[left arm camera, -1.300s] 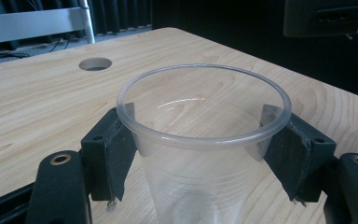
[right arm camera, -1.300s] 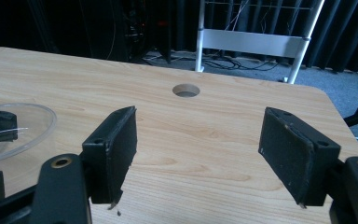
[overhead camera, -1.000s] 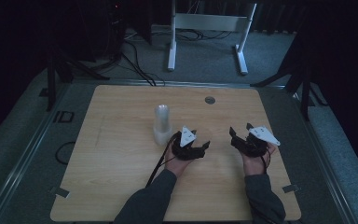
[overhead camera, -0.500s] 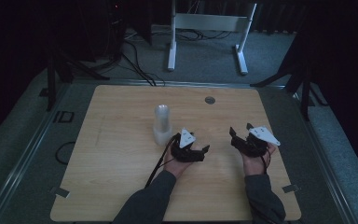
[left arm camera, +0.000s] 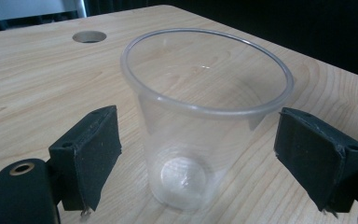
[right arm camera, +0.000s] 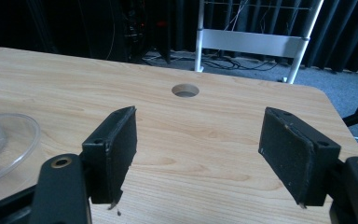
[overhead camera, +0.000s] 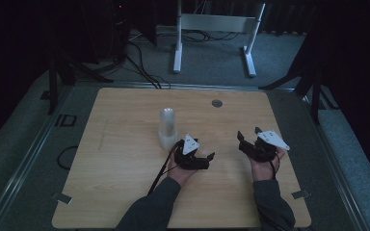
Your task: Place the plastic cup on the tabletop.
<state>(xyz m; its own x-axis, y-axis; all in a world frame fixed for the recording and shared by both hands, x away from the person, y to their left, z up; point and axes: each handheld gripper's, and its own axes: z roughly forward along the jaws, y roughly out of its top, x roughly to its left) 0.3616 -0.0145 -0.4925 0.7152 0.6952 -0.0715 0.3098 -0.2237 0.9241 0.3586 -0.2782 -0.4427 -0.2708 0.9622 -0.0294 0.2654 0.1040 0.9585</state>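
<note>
A single clear plastic cup [left arm camera: 205,135] stands upright on the wooden table [overhead camera: 125,183]. My left gripper [left arm camera: 203,158] is open, with one black pad on each side of the cup and a gap to each. In the high view the left gripper [overhead camera: 209,160] points right, near the table's middle. Part of the cup's rim [right arm camera: 4,140] appears at the left of the right gripper view. My right gripper [right arm camera: 205,154] is open over bare wood with nothing between its pads, and in the high view the right gripper [overhead camera: 249,134] sits right of the left one.
A stack of clear cups [overhead camera: 167,127] stands just left of and behind my left hand. A round cable hole [overhead camera: 217,103] is near the table's far edge. A white metal stand [overhead camera: 212,29] and cables lie on the floor beyond the table.
My left gripper has shifted slightly toward the near edge and turned more to the right. The right gripper has stayed put.
</note>
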